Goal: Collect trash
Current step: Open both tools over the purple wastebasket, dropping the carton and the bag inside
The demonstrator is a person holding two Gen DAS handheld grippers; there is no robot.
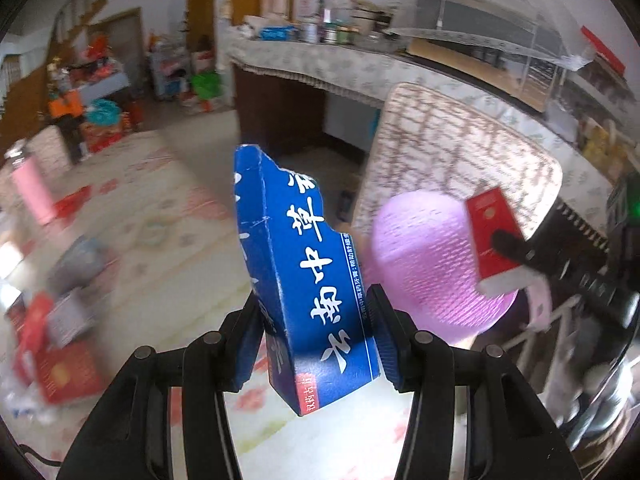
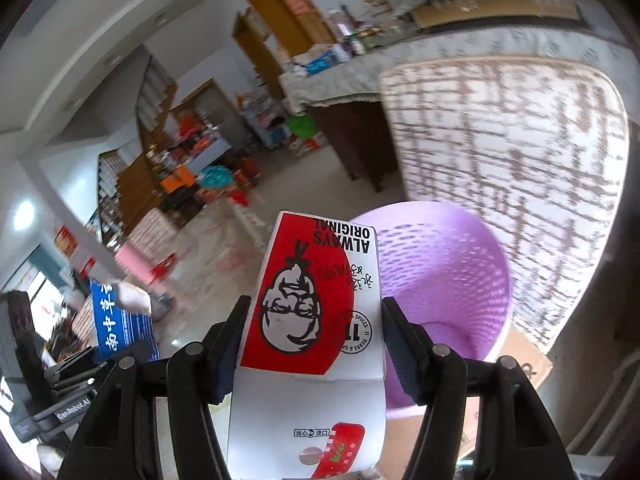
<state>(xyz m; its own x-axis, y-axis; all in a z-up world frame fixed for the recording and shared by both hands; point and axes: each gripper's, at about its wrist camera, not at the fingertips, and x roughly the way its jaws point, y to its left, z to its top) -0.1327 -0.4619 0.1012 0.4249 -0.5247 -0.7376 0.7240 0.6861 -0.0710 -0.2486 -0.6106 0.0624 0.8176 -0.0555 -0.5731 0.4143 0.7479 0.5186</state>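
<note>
My left gripper (image 1: 314,336) is shut on a torn blue carton (image 1: 308,280) with white Chinese characters and holds it upright in the air. My right gripper (image 2: 314,340) is shut on a red-and-white KFC box (image 2: 316,320), held just left of a purple woven bin (image 2: 444,280). In the left wrist view the purple bin (image 1: 424,264) is to the right, with the right gripper (image 1: 516,252) holding the red box (image 1: 494,236) over it. In the right wrist view the blue carton (image 2: 116,324) and the left gripper show at far left.
A table with a floral cloth (image 1: 168,240) lies below, with red packets (image 1: 60,368) and other litter at its left. A pink bottle (image 1: 32,192) stands at far left. A patterned mattress (image 2: 512,168) leans behind the bin. A cluttered counter (image 1: 340,52) runs along the back.
</note>
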